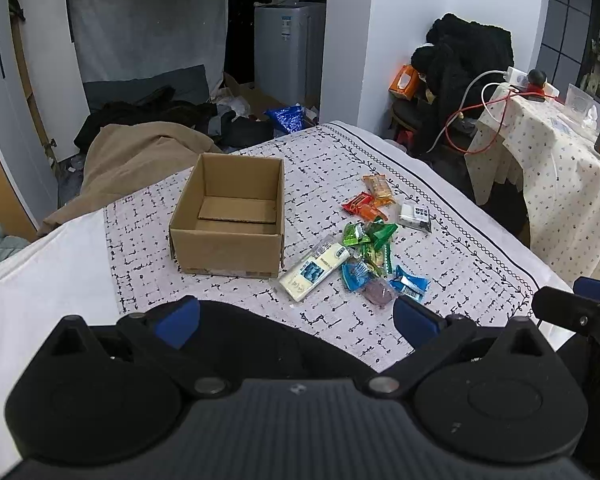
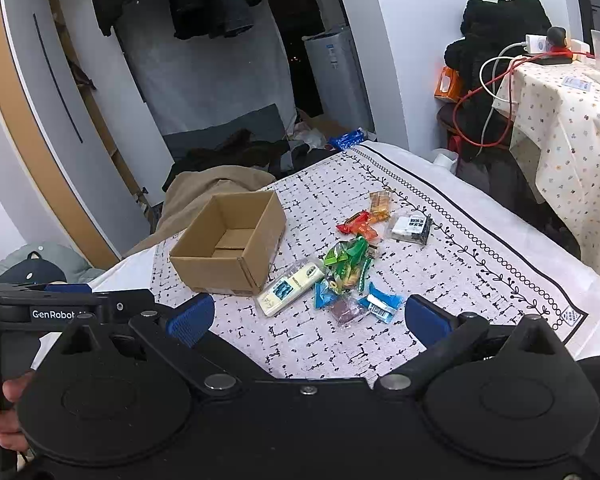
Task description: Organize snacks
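Cardboard box [image 1: 228,216]: empty, mouth up, ready to receive. Snack packets [image 1: 364,248]: loose beside it, unsorted. Left gripper [image 1: 296,320], right gripper [image 2: 308,318]: spread wide, empty, poised short of the pile.

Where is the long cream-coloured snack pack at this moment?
In both wrist views the long cream-coloured snack pack lies flat on the patterned cloth, just right of the cardboard box near its front corner, at the snack pile's left edge.

Left gripper [image 1: 296,318] and right gripper [image 2: 308,318], side by side, blue-padded fingers [image 2: 192,318] spread wide.
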Demonstrator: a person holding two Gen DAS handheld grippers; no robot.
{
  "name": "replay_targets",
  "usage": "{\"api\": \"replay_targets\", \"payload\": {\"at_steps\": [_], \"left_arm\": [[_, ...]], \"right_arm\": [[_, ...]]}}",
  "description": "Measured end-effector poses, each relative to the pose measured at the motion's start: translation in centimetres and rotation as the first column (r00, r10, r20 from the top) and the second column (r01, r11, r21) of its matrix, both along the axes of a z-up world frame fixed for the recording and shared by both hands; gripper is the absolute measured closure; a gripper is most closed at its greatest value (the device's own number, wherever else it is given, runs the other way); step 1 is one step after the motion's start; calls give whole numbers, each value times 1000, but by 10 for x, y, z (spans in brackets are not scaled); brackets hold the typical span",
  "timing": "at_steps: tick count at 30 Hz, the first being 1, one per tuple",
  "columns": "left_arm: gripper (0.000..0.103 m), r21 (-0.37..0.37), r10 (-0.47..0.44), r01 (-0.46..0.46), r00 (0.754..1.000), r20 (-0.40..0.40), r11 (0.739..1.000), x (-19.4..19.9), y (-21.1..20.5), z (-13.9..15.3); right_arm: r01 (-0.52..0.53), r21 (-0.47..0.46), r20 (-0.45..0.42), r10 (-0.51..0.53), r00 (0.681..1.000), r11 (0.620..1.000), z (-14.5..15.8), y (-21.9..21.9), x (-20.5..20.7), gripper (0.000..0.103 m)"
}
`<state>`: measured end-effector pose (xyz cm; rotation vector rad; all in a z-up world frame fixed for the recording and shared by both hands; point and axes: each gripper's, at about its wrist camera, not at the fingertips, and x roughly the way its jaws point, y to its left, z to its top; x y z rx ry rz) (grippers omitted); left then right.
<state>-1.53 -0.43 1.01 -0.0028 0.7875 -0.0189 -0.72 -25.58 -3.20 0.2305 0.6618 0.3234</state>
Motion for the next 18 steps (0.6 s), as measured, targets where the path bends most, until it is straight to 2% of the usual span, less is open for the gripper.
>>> {"api": "replay_targets", "payload": {"at_steps": [18], "left_arm": [[0, -3, -8, 8, 1000, 1, 1000, 0, -4, 1]], "right_arm": [[7, 5, -8, -7, 1000, 1000, -2, -1, 0, 0]]}}
